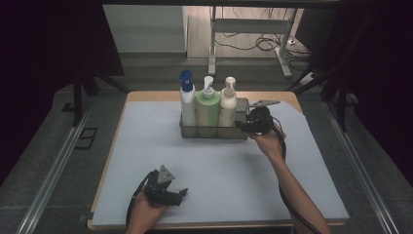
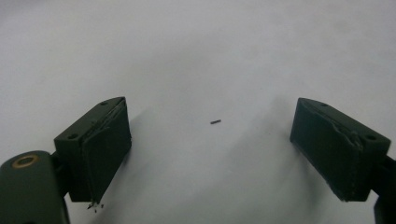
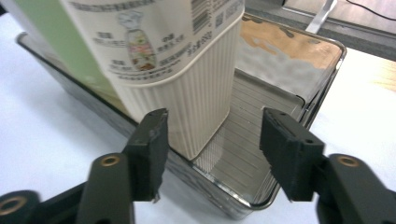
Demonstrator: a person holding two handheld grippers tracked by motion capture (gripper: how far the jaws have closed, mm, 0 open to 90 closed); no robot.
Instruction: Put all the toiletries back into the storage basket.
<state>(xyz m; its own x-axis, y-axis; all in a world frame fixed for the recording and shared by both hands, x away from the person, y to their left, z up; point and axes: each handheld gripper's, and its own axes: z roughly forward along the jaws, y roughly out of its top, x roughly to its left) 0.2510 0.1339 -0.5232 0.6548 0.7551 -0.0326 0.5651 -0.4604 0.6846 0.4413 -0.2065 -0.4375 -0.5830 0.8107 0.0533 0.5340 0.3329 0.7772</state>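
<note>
1. Nearest, at the table's front edge: left gripper (image 1: 168,187), jaws spread wide over bare white mat (image 2: 196,56), nothing between them but a tiny dark speck (image 2: 215,122).
2. Mid-table, right: right gripper (image 3: 212,140), jaws parted and empty, poised over the metal tray's (image 3: 327,88) near rim.
3. In the tray: cream pump bottle (image 1: 228,105) just ahead of those jaws, green bottle (image 1: 207,107) beside it, blue-capped bottle (image 1: 187,103) at the far end.
4. Beyond: table frame (image 1: 248,29) and floor cables (image 1: 265,44).

cream bottle (image 3: 177,70) label print, barcode, illegible
</note>
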